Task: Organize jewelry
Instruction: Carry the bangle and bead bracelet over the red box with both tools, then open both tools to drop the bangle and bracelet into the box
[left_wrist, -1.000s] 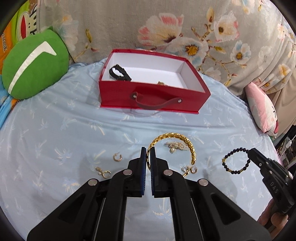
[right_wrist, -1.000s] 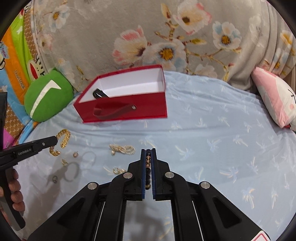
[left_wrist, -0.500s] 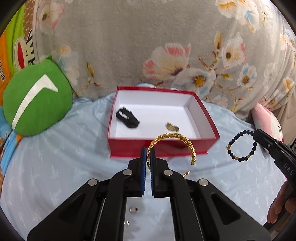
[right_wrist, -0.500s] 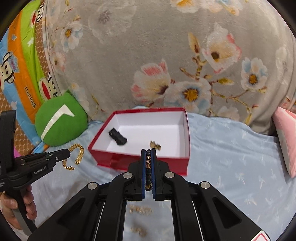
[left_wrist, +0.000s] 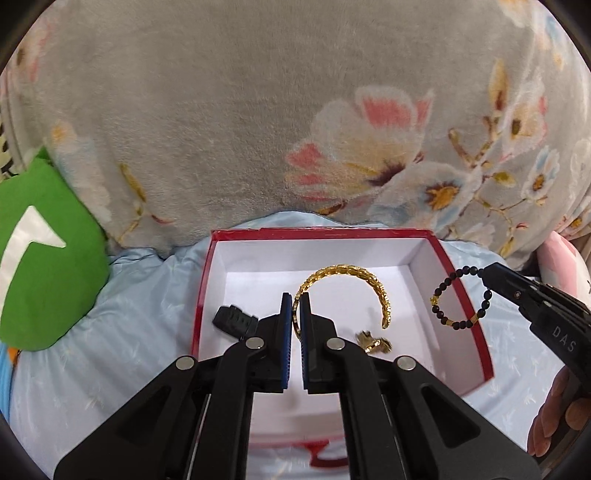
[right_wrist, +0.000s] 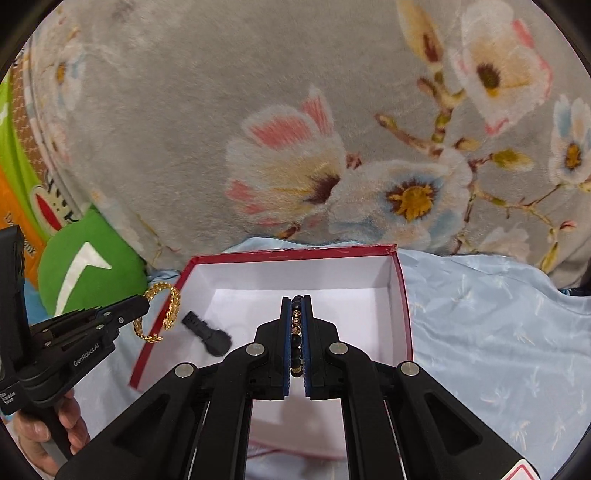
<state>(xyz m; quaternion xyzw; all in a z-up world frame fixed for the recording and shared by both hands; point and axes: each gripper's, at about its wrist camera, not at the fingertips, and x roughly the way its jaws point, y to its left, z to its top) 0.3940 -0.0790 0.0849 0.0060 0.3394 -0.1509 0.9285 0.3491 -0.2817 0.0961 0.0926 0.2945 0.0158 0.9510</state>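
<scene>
Two bracelets are up in the air over the red box (left_wrist: 476, 332) right now, one per hand. Left tongs (left_wrist: 295, 314) are clamped on one end of the gold bracelet (left_wrist: 354, 275), an open chunky cuff that arcs out over the white inside of the box. Right tongs (right_wrist: 296, 325) are pinched shut on the black bead bracelet (right_wrist: 296, 341), which from the right wrist view is just an edge-on line of dark beads with a few gold ones between the blue pads; from the left wrist view it hangs as a full loop roughly over the box's right wall (can't tell how high above it).

Inside the box there's already a black clip-looking thing (left_wrist: 236, 320) near the left wall and a small gold piece (left_wrist: 373, 341) near the middle, partly hidden behind the left tongs. Box sits on a light blue bedsheet (right_wrist: 498, 314), with a grey floral blanket (left_wrist: 258, 129) behind and a green cushion (left_wrist: 44, 266) off to the left.
</scene>
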